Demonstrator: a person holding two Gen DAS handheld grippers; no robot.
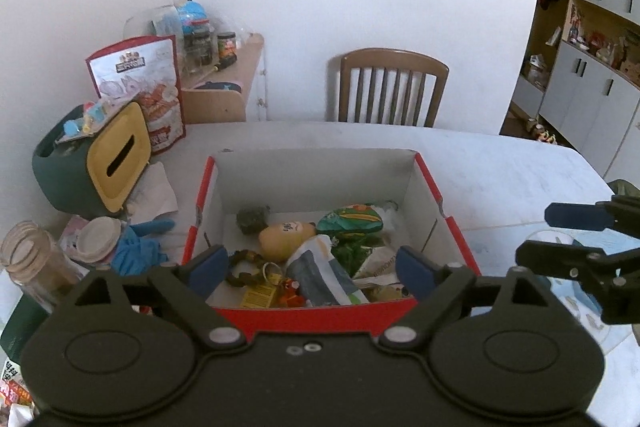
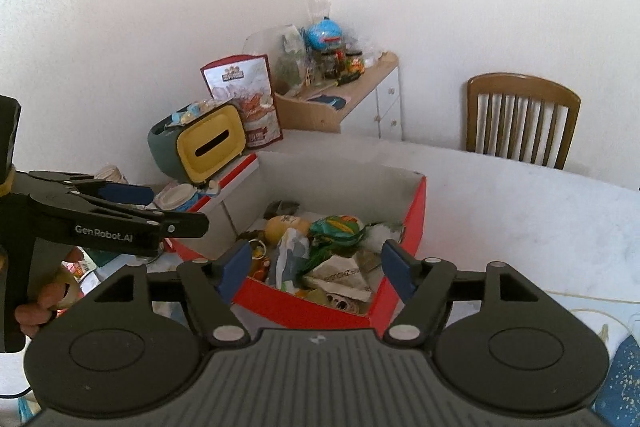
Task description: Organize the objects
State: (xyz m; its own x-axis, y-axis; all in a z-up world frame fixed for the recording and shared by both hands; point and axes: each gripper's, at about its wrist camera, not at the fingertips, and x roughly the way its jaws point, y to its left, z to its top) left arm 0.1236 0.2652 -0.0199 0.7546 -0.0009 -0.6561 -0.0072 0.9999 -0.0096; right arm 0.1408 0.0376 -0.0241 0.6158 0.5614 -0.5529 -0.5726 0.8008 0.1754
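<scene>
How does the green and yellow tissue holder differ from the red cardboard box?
The green and yellow tissue holder is rounded and closed apart from a narrow slot in its yellow face; the red cardboard box is square-cornered and open on top. Small items sit on top of the holder, but inside the box. Both stand on the white table.

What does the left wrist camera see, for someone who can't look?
A red cardboard box with white inside sits on a white table, holding small toys and wrappers. The open left tongs hover at its near edge; a green and yellow tissue box stands left.
</scene>
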